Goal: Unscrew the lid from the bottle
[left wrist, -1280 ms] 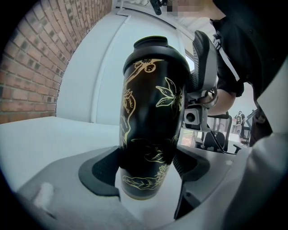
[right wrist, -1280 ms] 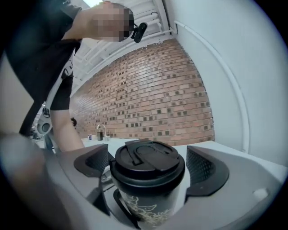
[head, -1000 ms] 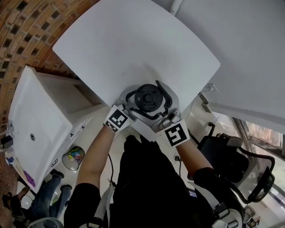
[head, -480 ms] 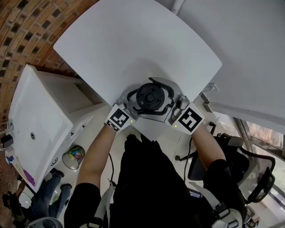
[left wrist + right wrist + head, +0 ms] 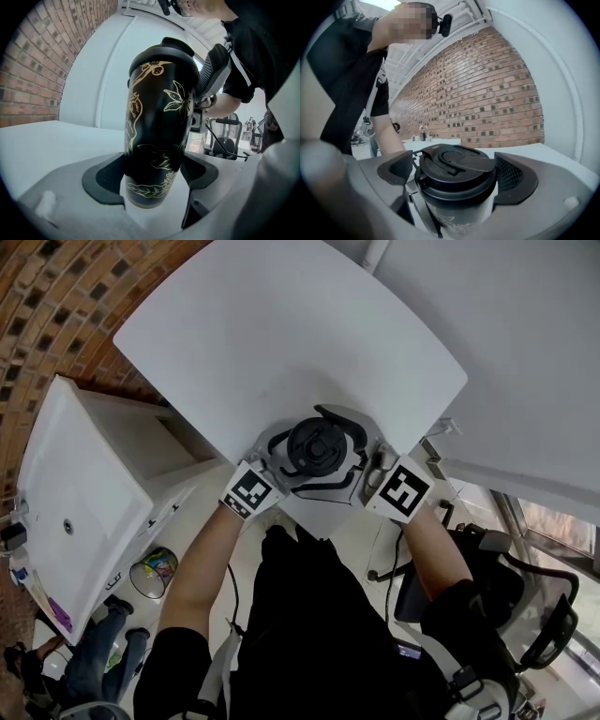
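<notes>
Bottle [image 5: 157, 136] — black with gold flower drawings — stands lid up at the near edge of the white table [image 5: 281, 343], right in front of the person, with a gripper on each side; left gripper [image 5: 152, 172] is clamped on the bottle's lower body, dark ribbed pads pressed against both sides; lid [image 5: 457, 161] is black and domed with a curved flip tab on top, and sits screwed on the neck; right gripper [image 5: 457, 174] brackets the lid at rim height, jaws spread wide and just been opening, lid between them but not pinched — a slim gap shows at one pad, the other sits just beside the rim; brick wall [image 5: 487, 93] runs behind the table; the person's bare forearm shows past the lid in the right gripper view.
</notes>
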